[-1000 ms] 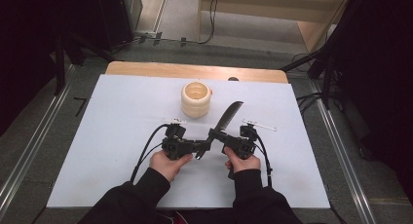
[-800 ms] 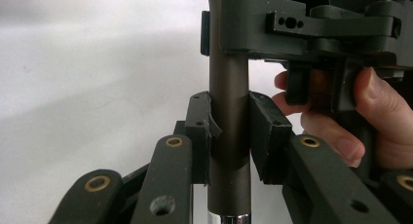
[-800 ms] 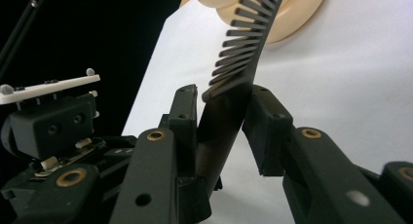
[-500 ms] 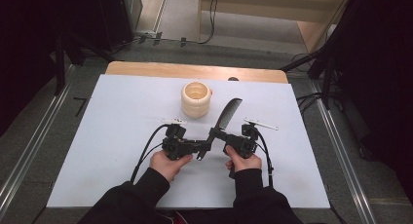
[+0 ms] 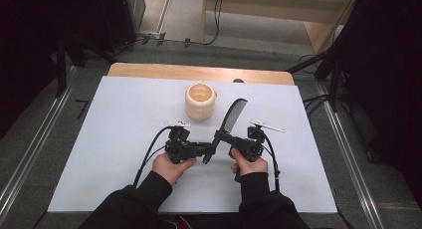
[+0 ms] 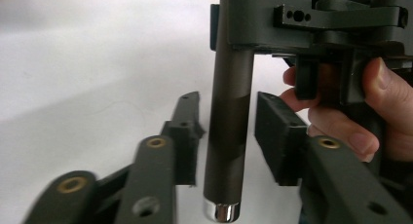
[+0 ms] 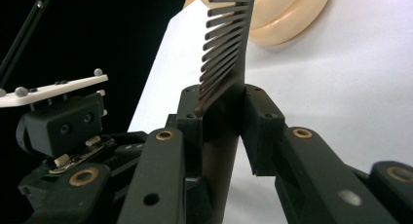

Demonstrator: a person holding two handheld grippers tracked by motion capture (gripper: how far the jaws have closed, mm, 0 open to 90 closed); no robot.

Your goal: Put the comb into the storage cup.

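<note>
Left gripper (image 6: 226,131) jaws have just been opening, now clear of the comb (image 5: 234,114) handle between them; right gripper (image 7: 224,117) clamps it, open table (image 5: 124,114) around.

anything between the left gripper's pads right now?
Yes: the comb's dark handle stands between the left gripper pads, which have just been opening, gaps either side in the left gripper view. The right gripper clamps the comb.

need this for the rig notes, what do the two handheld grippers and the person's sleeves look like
Both the left gripper and the right gripper are black, with flat linked arms pinned by brass-coloured rivets and blocky black pads. A small white marker plate tops each. Black cables trail back from them. The person wears dark long sleeves; the hands are bare.
</note>
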